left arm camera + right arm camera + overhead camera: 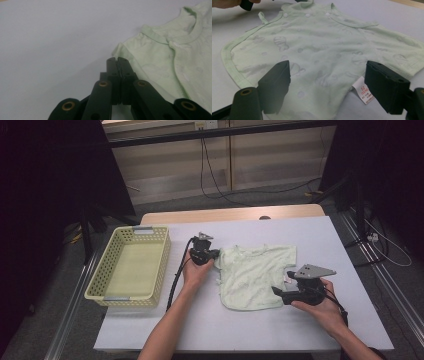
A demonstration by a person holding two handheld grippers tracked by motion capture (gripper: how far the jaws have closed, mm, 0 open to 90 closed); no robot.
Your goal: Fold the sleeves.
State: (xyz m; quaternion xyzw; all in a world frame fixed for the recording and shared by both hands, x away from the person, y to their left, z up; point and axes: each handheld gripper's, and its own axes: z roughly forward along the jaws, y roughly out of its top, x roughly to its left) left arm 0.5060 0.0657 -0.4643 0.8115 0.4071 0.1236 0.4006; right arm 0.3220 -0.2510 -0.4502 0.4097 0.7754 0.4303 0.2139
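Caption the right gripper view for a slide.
Open right hand-held gripper poised over a pale green baby shirt lying flat, its white size tag showing between the jaws.

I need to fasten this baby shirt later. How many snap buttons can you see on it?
3, in a row along the top placket of the shirt in the right gripper view: left, middle, right. More may hide under folds.
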